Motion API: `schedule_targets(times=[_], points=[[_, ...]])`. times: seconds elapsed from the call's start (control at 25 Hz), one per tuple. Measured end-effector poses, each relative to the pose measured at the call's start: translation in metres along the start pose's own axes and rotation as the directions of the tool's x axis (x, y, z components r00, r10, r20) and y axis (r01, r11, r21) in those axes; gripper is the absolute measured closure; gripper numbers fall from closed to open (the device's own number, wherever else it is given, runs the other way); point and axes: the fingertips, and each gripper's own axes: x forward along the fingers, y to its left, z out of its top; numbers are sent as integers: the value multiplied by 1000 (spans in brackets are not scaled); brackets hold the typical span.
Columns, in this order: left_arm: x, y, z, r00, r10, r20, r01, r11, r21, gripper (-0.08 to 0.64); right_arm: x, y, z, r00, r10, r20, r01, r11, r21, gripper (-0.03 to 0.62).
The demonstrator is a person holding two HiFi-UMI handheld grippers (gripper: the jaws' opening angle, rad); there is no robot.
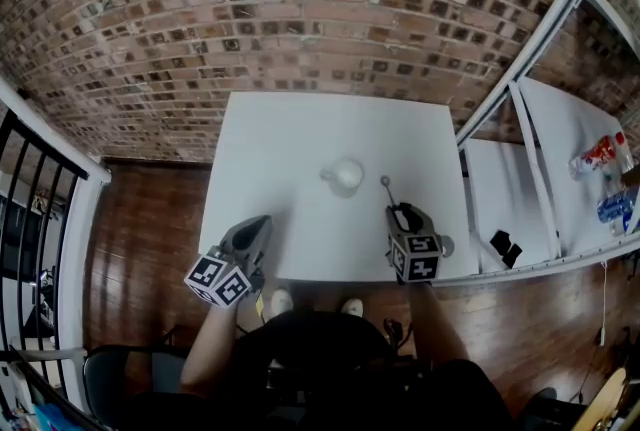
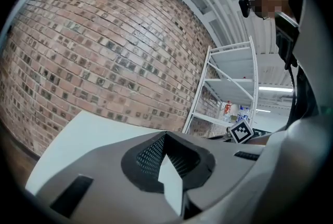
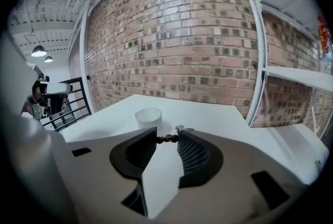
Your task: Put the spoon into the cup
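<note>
A white cup (image 1: 346, 176) (image 3: 149, 115) stands near the middle of the white table (image 1: 300, 139). Just right of it, my right gripper (image 1: 400, 212) (image 3: 167, 137) is shut on the dark beaded handle of the spoon (image 1: 385, 185) (image 3: 180, 128). The handle lies crosswise between the jaw tips, and the small bowl end pokes out toward the cup, raised off the table. My left gripper (image 1: 261, 223) (image 2: 165, 135) hovers at the table's near left edge, pointing level. Its jaw tips meet, with nothing between them.
A white metal shelf rack (image 1: 540, 119) (image 2: 229, 93) stands right of the table, with bottles (image 1: 600, 156) and a small black object (image 1: 505, 244) on its shelves. A brick wall (image 1: 300, 9) runs behind the table. A black railing (image 1: 30, 209) is at the far left.
</note>
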Motion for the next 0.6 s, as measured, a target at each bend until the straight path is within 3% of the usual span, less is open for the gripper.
schedule_targets(times=[0.36,0.6], points=[[11,-2,17,999,-6,39,5,999,32,557,-7,15,56,990,63,126,-59,998,-34,462],[6,4,26,998,26,64,-29,999,44,555,4,43,68,980,155,126,-145,986,-87,462]])
